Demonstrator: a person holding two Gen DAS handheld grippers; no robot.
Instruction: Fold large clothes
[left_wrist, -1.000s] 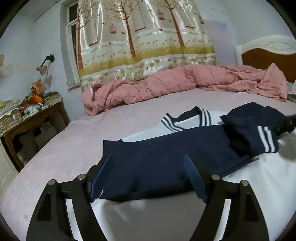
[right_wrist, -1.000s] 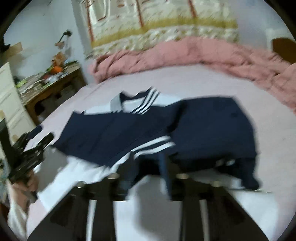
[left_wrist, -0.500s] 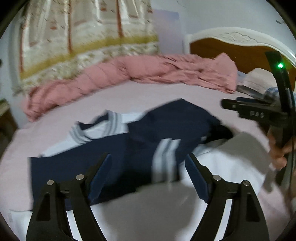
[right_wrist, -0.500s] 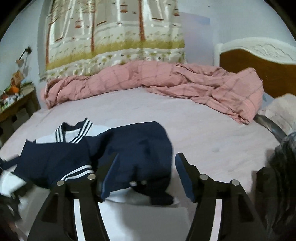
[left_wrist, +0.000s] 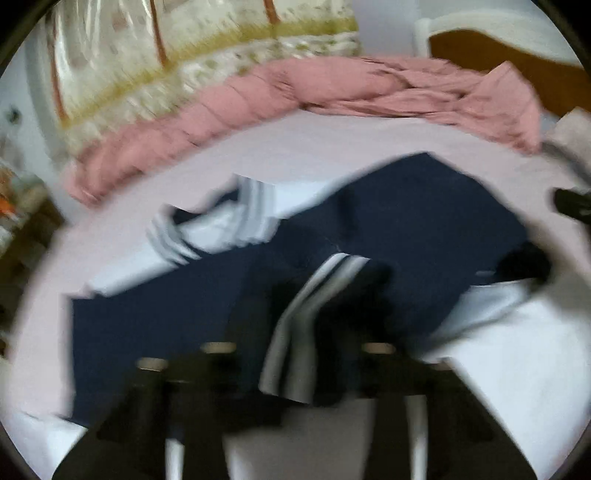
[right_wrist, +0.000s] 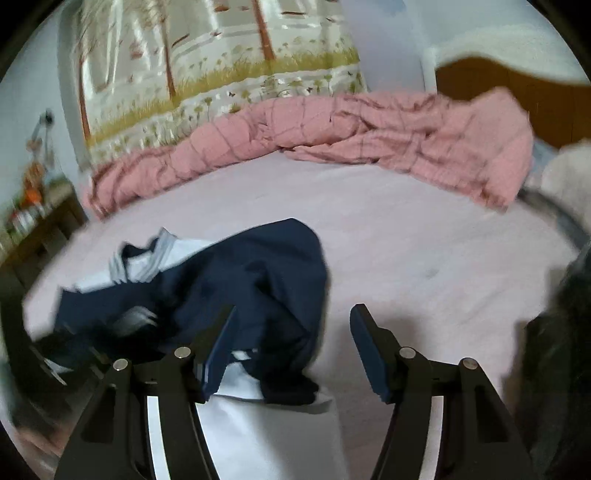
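The navy and white sailor top (left_wrist: 413, 221) is lying partly folded in the middle of the pink bed (left_wrist: 332, 147), its navy panels doubled over the white body and the striped collar (left_wrist: 255, 210) pointing toward the far side. A navy sleeve with a white-striped cuff (left_wrist: 295, 325) is lying across the front, right before the left gripper (left_wrist: 295, 314); that view is smearing badly, so I cannot tell whether its fingers are gripping the cuff or standing apart. Over in the right wrist view, the right gripper (right_wrist: 291, 332) is sitting with its fingers spread wide and gripping nothing, the left pad (right_wrist: 218, 350) overlapping the top's (right_wrist: 258, 280) bunched navy edge, the other over bare sheet (right_wrist: 424, 240). A rumpled pink quilt (right_wrist: 332, 133) is running along the far edge under a tree-print curtain (right_wrist: 221, 66), with a wooden headboard (right_wrist: 517, 96) to the right and a cluttered wooden side table (right_wrist: 40, 218) at left.
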